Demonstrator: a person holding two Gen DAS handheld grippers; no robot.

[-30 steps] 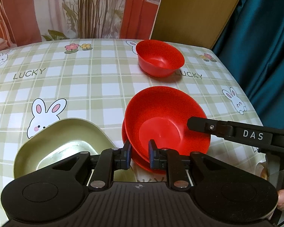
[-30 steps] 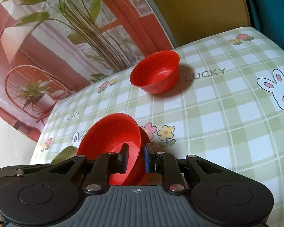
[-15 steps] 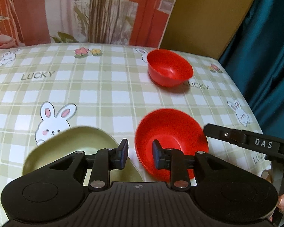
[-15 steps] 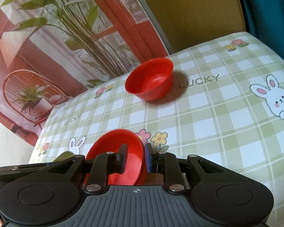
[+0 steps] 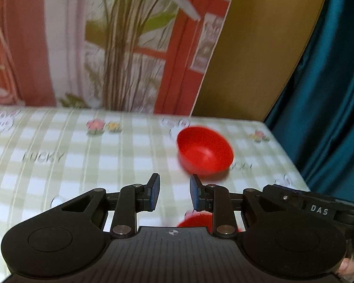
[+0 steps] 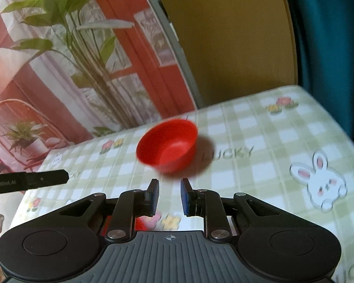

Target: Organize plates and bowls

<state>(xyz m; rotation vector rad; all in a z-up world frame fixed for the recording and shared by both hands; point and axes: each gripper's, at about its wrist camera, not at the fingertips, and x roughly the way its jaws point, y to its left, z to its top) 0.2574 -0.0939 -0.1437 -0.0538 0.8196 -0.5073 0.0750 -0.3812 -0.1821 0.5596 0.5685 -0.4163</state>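
A small red bowl stands upright near the far right of the checked table; it also shows in the right wrist view. My left gripper is open and empty, well short of that bowl. My right gripper is open and empty, just short of the same bowl. A second red bowl shows only as a rim behind my left gripper's body, and as a red sliver under my right gripper. The green plate is hidden.
The checked tablecloth with bunnies and LUCKY lettering covers the table. A teal curtain hangs past the right edge. The other gripper's arm shows at right, and in the right wrist view at left.
My right gripper let go of the near red bowl and opened. Both grippers pulled up and back, so the near bowl and green plate dropped out of sight. My left gripper opened wider.
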